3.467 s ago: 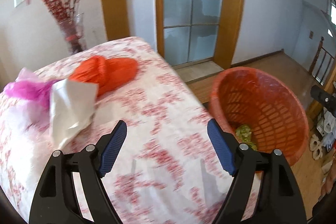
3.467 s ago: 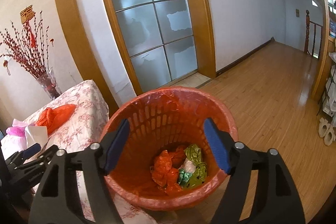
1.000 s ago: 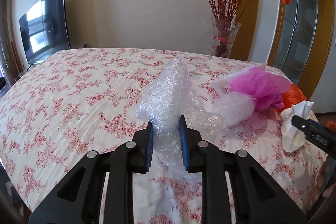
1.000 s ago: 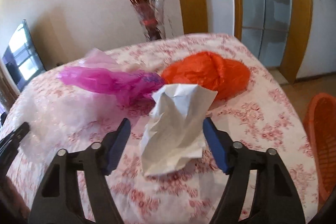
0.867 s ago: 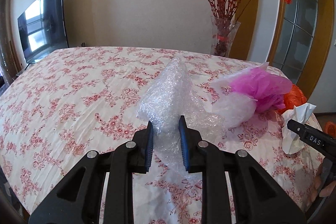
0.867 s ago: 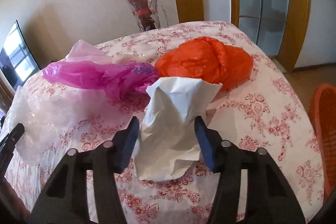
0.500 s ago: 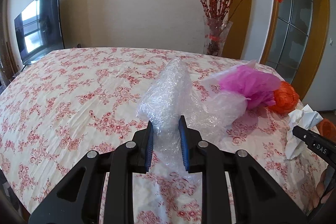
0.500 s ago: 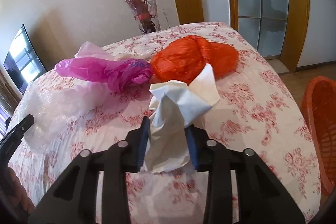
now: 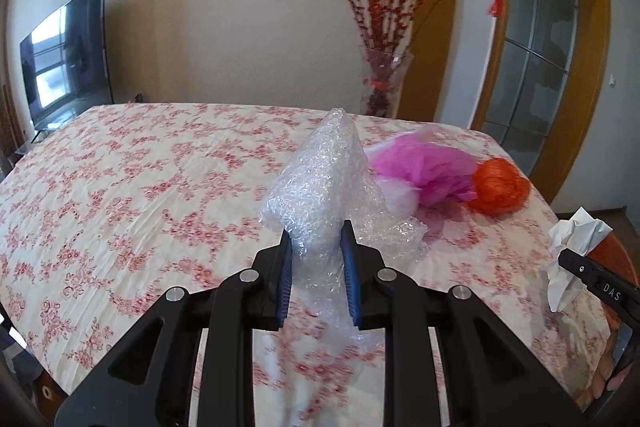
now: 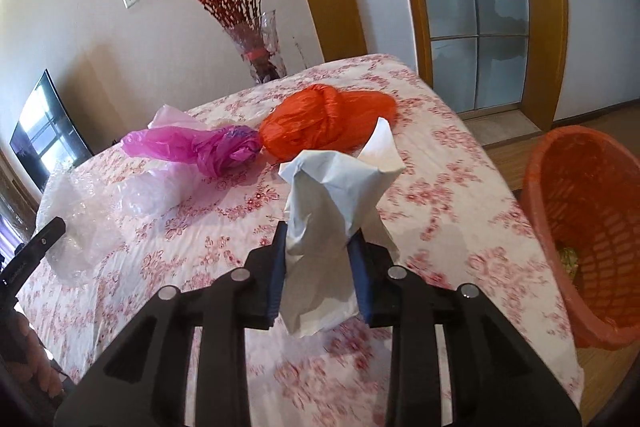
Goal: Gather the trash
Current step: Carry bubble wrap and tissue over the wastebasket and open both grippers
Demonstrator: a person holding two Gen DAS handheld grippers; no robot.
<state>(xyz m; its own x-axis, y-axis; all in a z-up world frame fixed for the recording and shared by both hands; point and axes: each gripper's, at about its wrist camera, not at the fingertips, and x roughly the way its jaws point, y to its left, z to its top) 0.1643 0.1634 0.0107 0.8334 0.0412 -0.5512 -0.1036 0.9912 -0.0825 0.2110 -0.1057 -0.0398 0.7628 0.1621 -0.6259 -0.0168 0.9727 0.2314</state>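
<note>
The left gripper is pinching a crumpled wad of clear bubble wrap, jaws nearly together on it, above the floral tablecloth. The right gripper has just been closing and is now clamping a crumpled white paper, its jaws squeezing the lower part. A pink plastic bag and an orange plastic bag are lying side by side on the cloth beyond. An orange basket is standing on the floor beside the table.
</note>
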